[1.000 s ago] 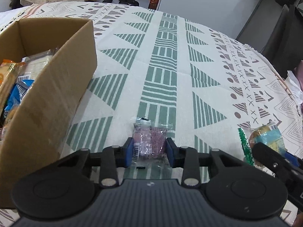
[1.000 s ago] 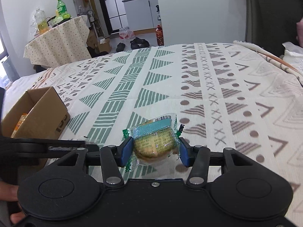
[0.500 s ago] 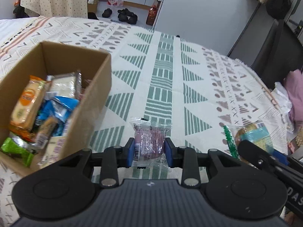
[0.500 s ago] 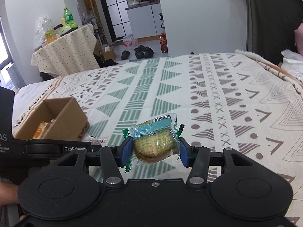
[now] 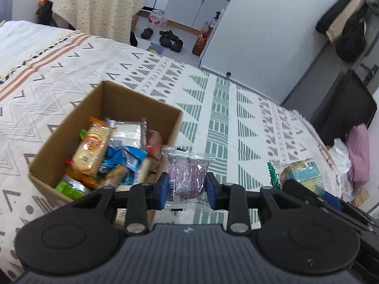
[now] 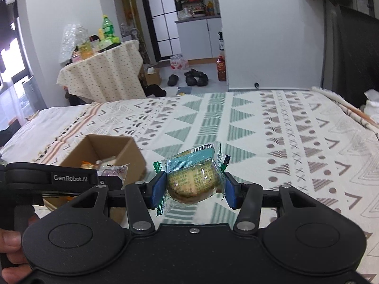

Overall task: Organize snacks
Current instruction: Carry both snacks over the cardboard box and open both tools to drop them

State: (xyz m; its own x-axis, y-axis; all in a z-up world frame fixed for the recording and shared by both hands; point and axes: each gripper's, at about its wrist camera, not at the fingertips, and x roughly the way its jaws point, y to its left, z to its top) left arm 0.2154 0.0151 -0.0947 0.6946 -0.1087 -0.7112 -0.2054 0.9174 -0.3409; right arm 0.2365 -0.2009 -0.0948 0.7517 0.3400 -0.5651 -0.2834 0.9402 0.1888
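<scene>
Showing only leftward: box's [image 5: 59,142] packed snacks [image 5: 92,146]

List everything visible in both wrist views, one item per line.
cardboard box: 1, brown, open, on the bedspread, left of the grippers
packets in box: several, orange, blue, green, white, heaped inside
purple snack: 1, clear wrapper, between the left fingers
teal snack: 1, tan cake, teal-green wrapper, between the right fingers
bedspread: 1, white with green and grey triangles
side table: 1, dotted cream cloth, bottles on top, beyond the bed
shoes: dark, number unclear, on the floor
red bottle: 1, by the wall
left gripper: black, blue pads
right gripper: black, blue pads
hand: 1, lower left edge of the right view
</scene>
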